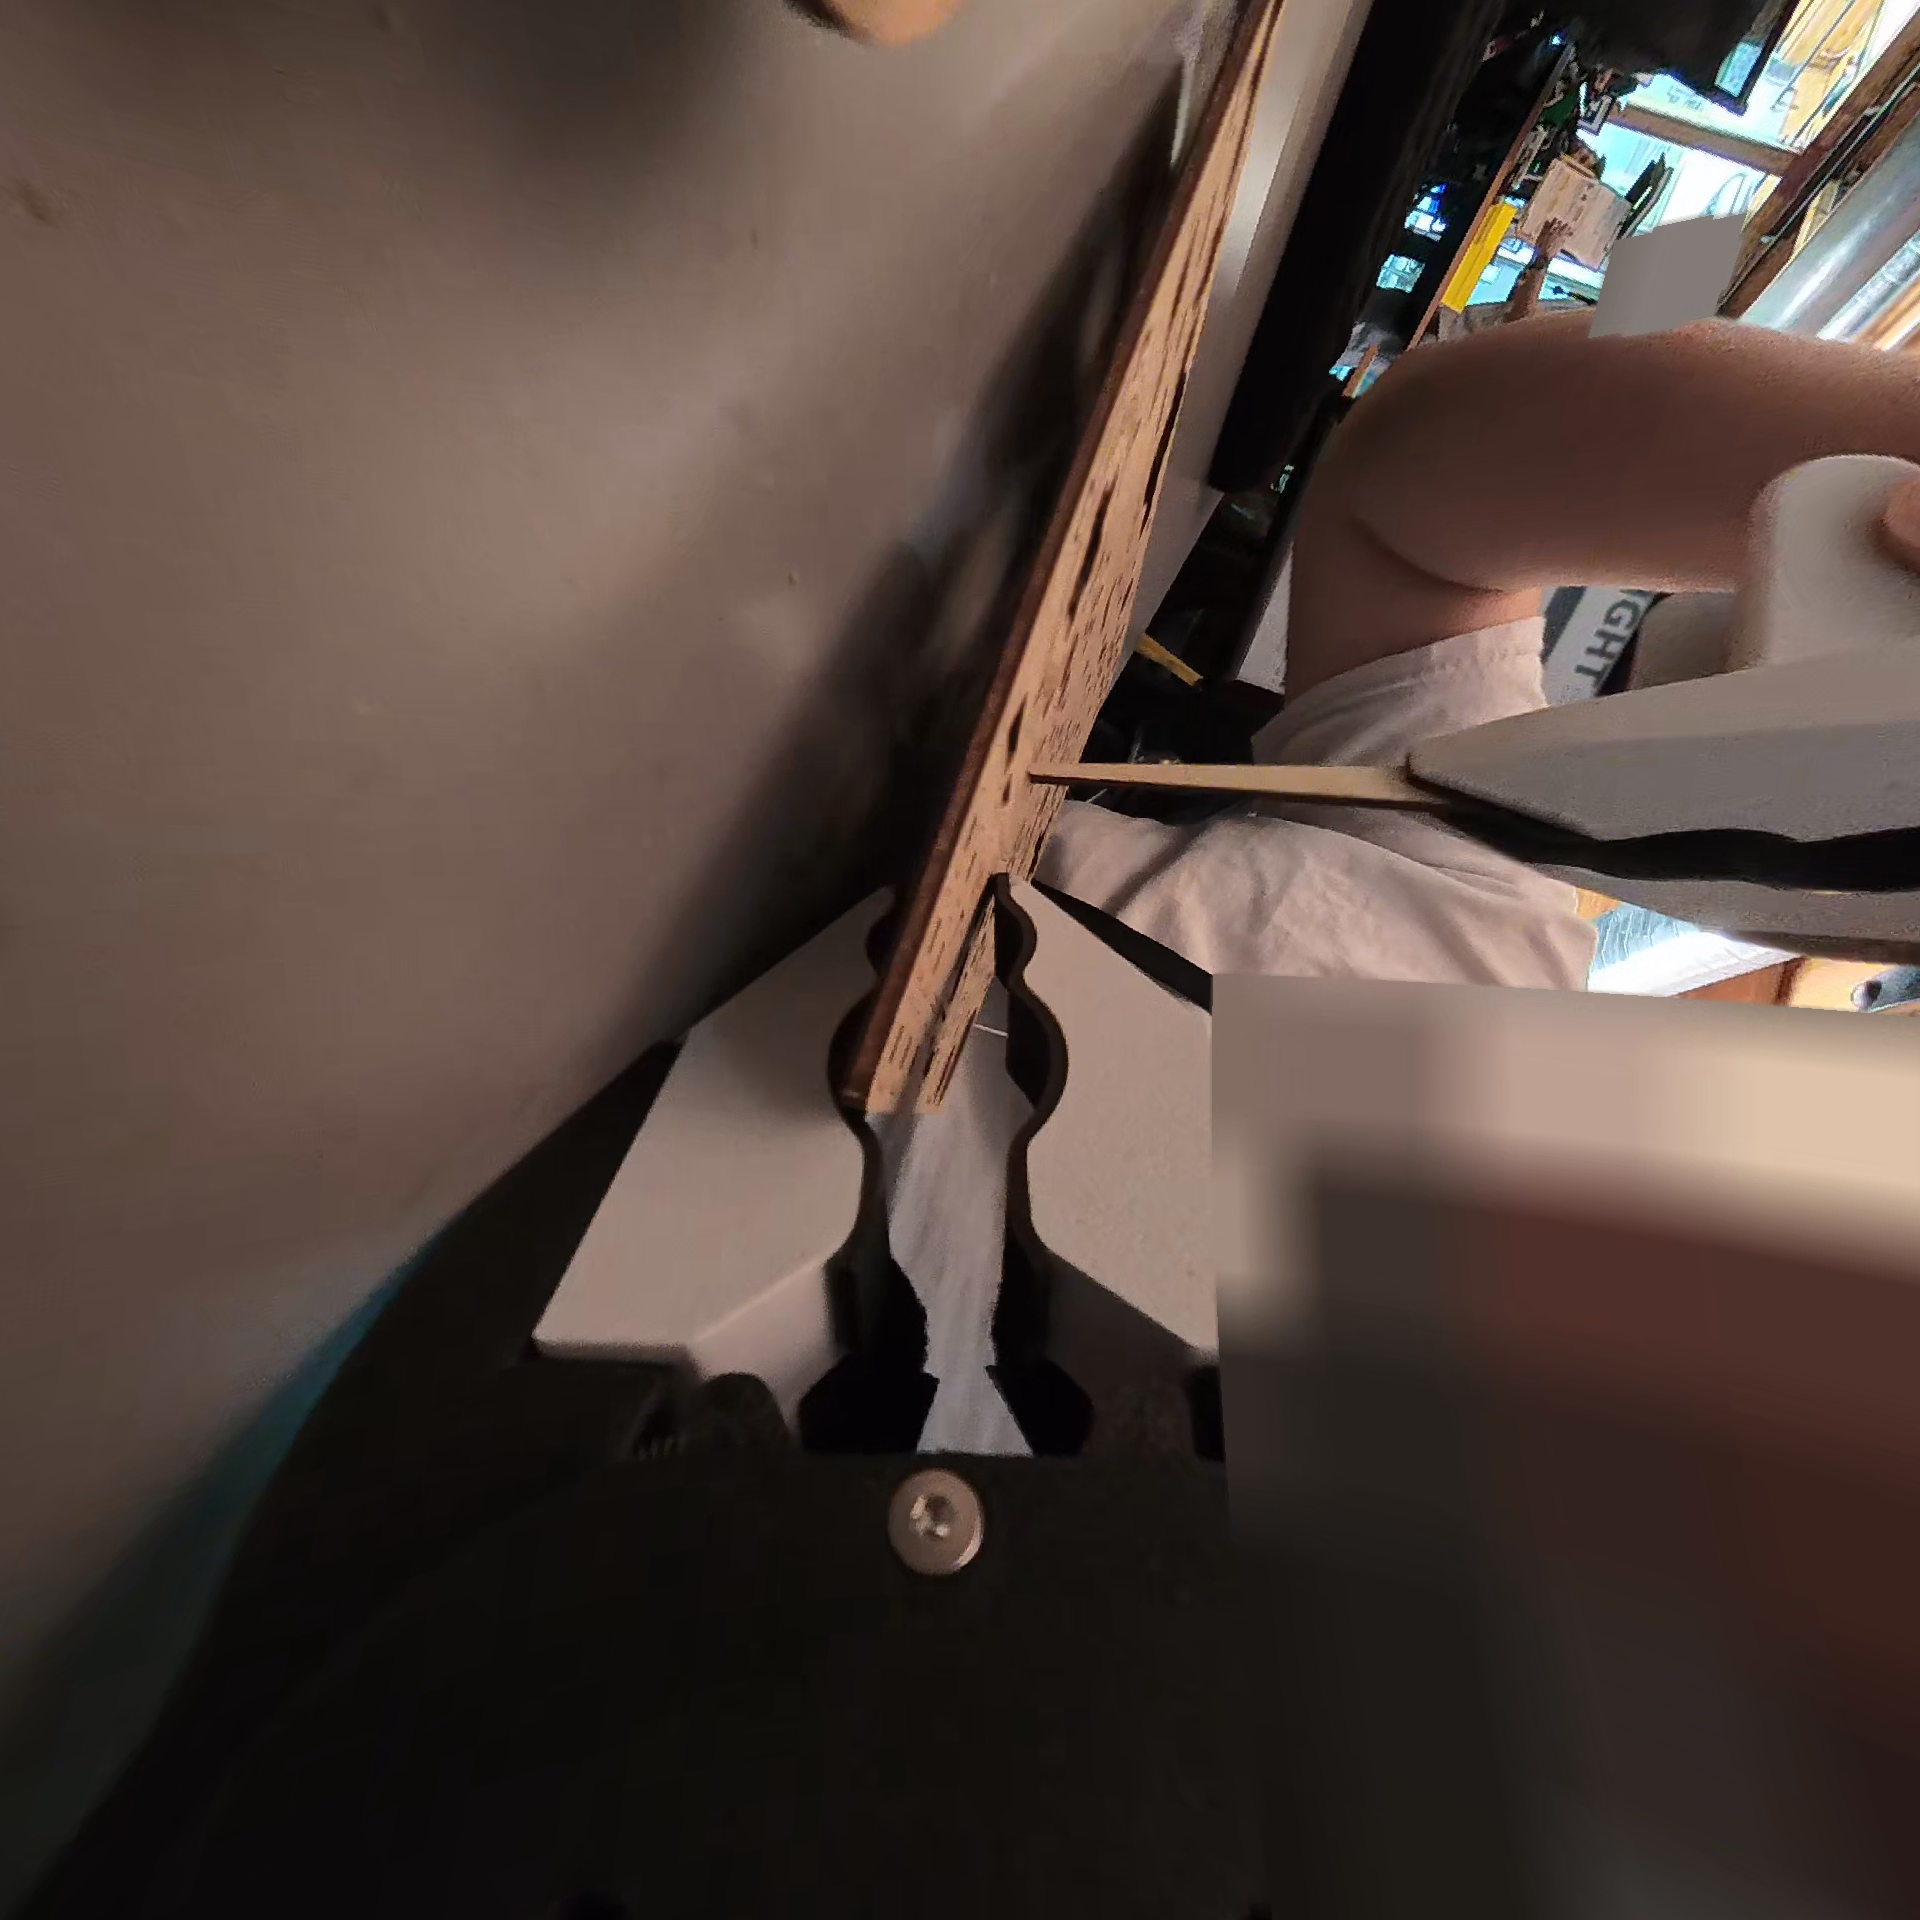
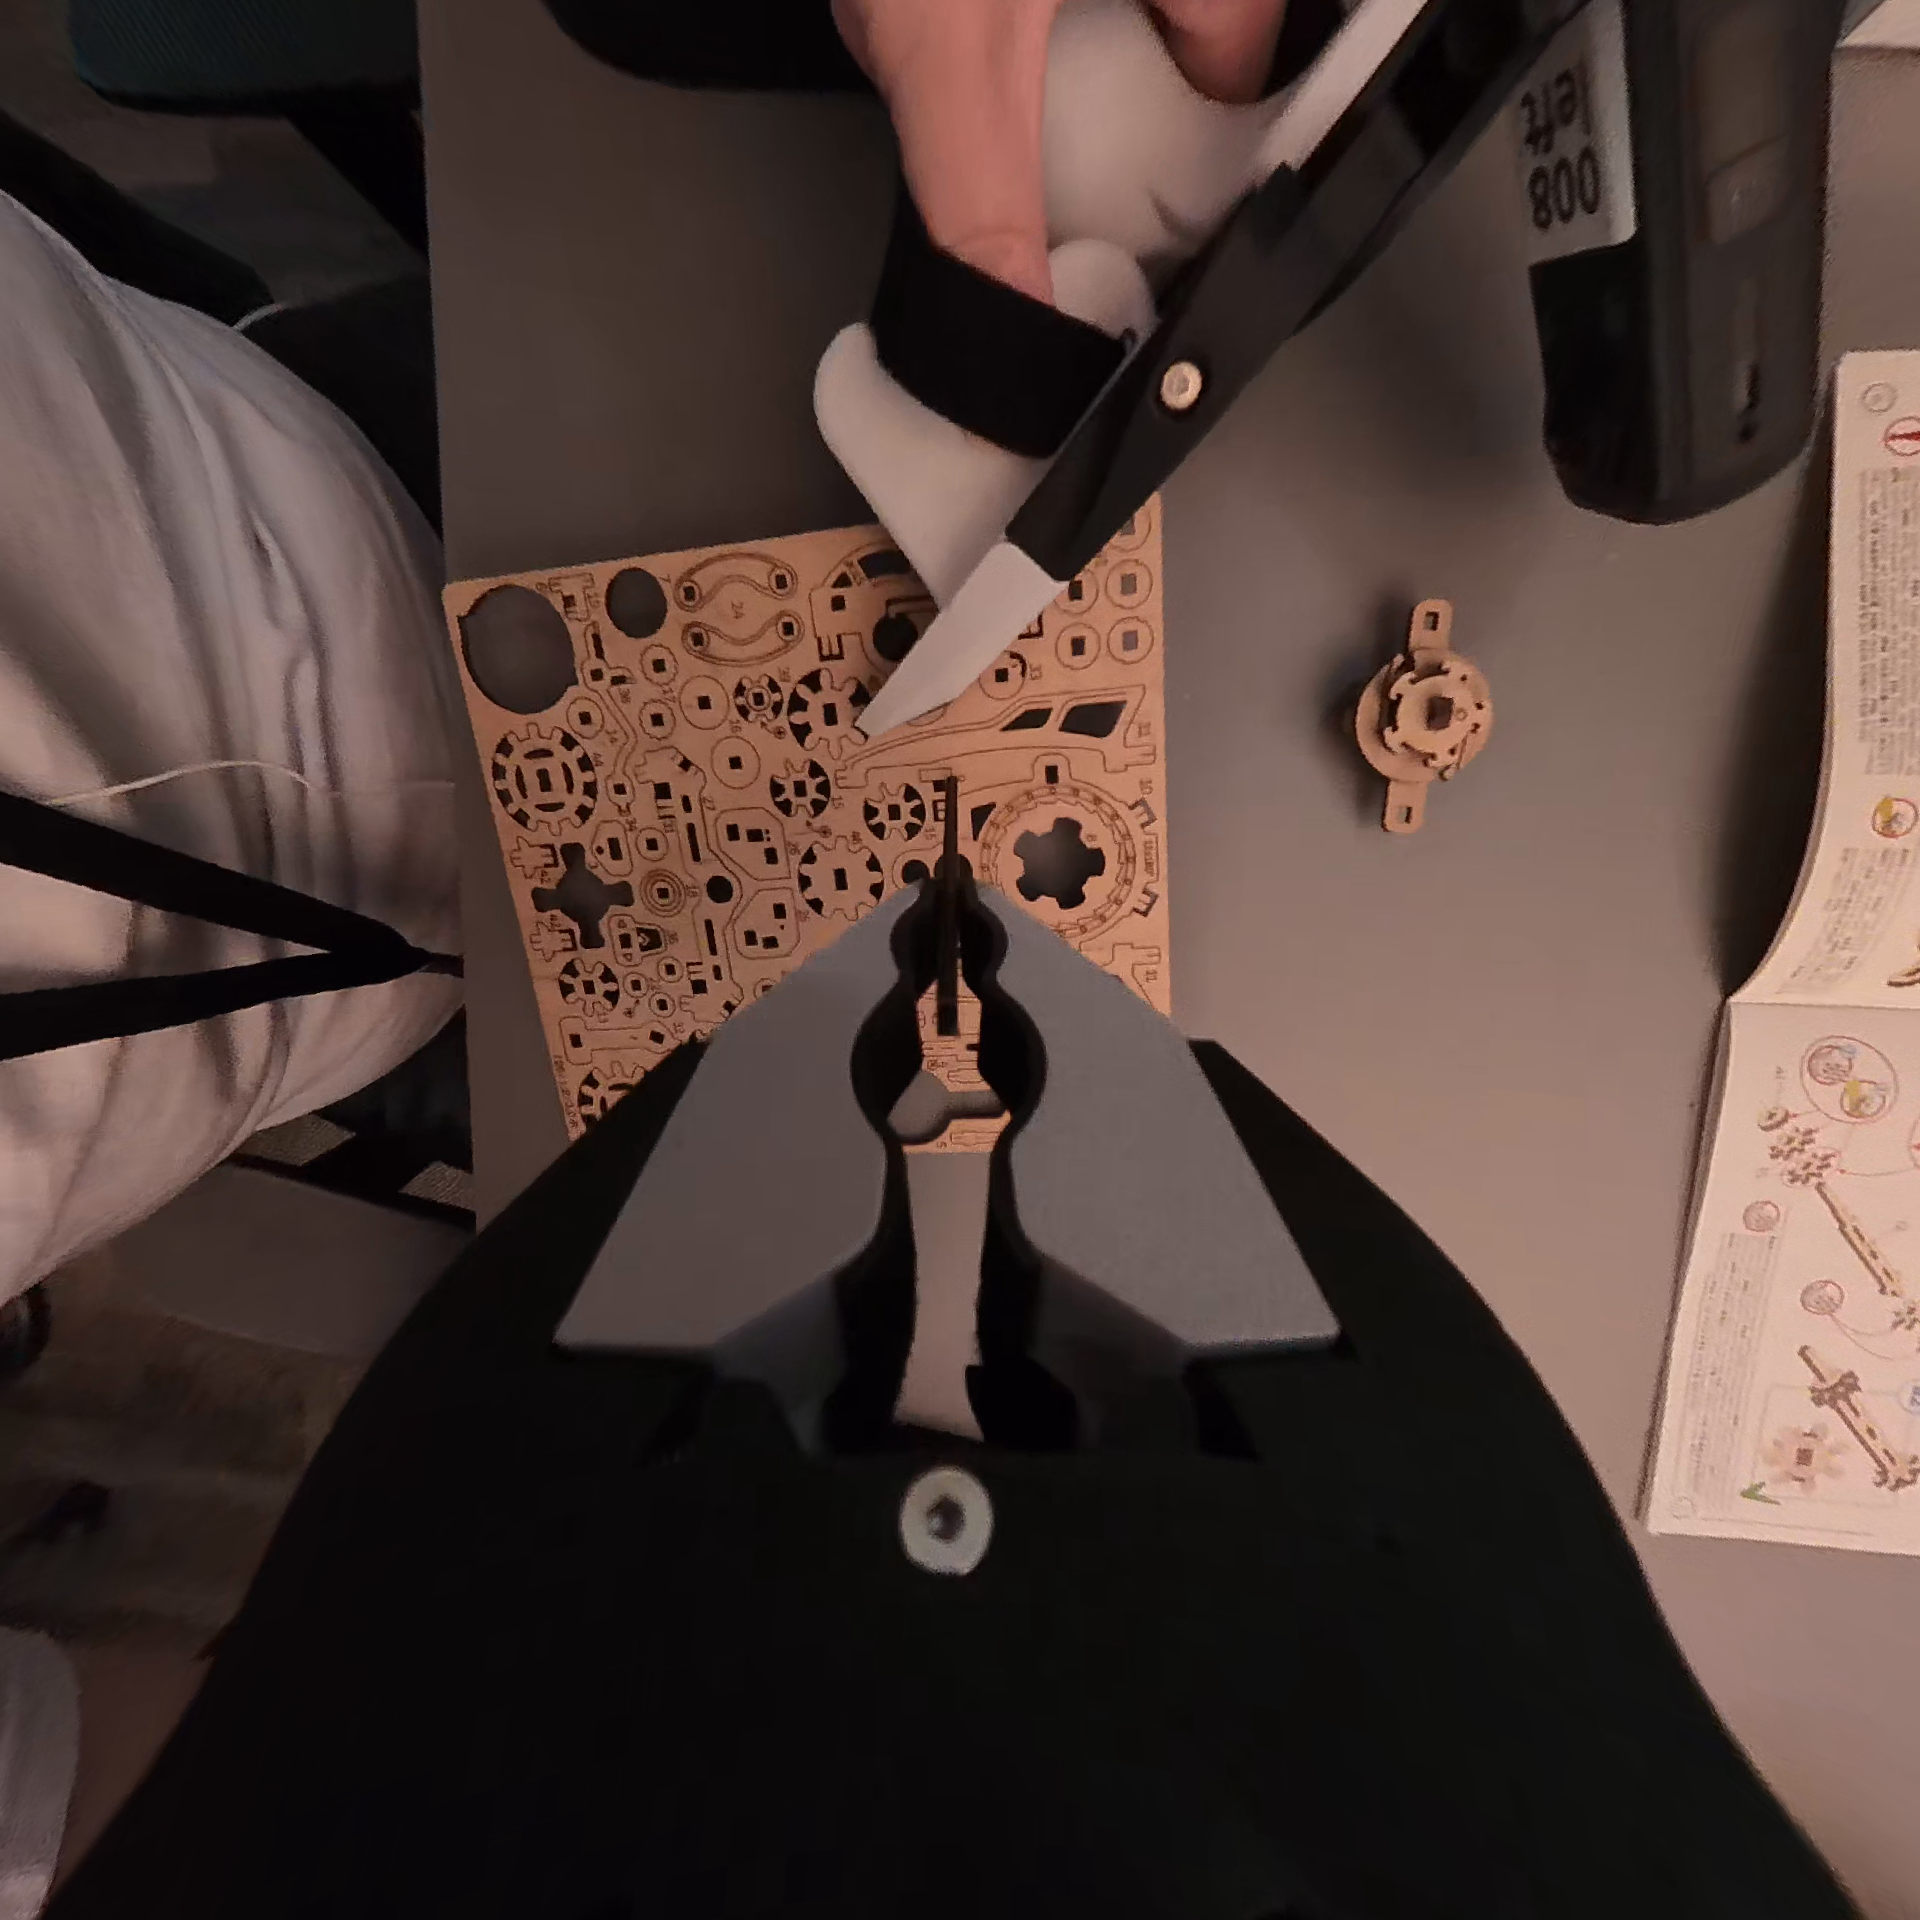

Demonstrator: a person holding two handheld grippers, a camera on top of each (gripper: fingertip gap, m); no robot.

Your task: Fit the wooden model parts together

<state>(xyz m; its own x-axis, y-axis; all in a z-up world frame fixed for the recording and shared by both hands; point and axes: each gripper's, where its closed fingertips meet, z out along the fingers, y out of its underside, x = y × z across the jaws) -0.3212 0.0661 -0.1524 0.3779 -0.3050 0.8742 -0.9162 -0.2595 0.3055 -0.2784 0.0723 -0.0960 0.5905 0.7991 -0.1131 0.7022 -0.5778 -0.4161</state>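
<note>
Right gripper (image 2: 943,894) fingers pinching thin wooden strip (image 2: 948,831) edge-on above laser-cut wooden sheet (image 2: 727,769), left gripper (image 1: 940,987) fingers clamped on sheet's edge, sheet near worktop (image 2: 1351,1039) front edge, small assembled wooden part (image 2: 1421,717) apart, instruction booklet (image 2: 1808,1143) at right edge.

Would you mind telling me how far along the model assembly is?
Done: one small sub-assembly sits on the table. In hand: the left gripper clamps the wooden sheet; the right gripper holds a thin piece against it. Left: most parts not yet punched out.
</note>
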